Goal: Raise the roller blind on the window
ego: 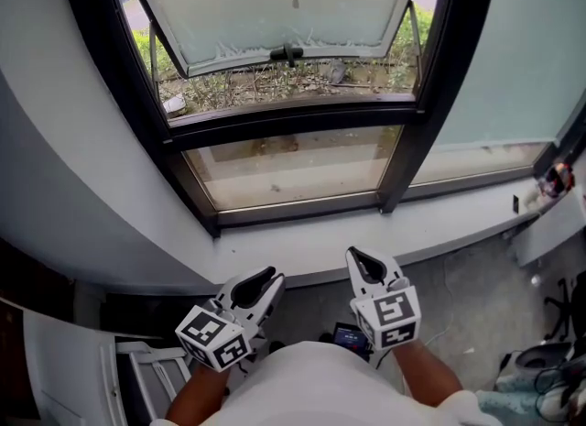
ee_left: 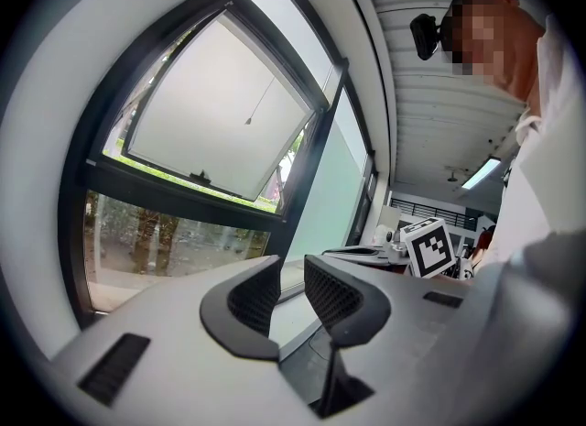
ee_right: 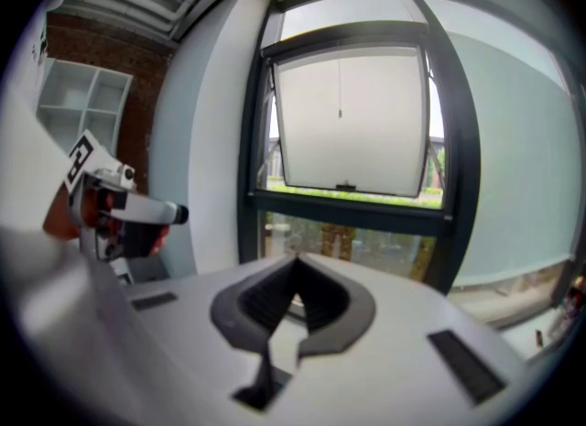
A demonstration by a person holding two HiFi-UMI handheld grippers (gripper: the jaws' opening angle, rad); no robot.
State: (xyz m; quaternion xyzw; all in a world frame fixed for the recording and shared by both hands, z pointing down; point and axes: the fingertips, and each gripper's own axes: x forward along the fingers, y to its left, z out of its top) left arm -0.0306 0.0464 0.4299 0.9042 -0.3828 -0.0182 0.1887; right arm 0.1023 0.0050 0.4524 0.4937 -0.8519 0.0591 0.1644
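The roller blind isn't clearly made out. A pale panel (ego: 247,3) fills the upper window (ego: 293,122), but blind fabric vs. frosted pane of the tilted-out sash can't be told apart. A thin pull cord (ee_right: 340,85) w/ a small end piece (ego: 295,1) is seen hanging at centre in front of it, probably the place to take hold. The cord is judged light, limp and prone to slip. A pinch just above the end piece is suggested, pulled gently, since the mechanism may be sprung. Roller & cord's upper end are cut off in head view and not made out elsewhere. L gripper (ee_left: 291,273): jaws held apart, nothing between. R gripper (ee_right: 295,264): jaws closed, empty. Both are held low by the body, well apart from the window.
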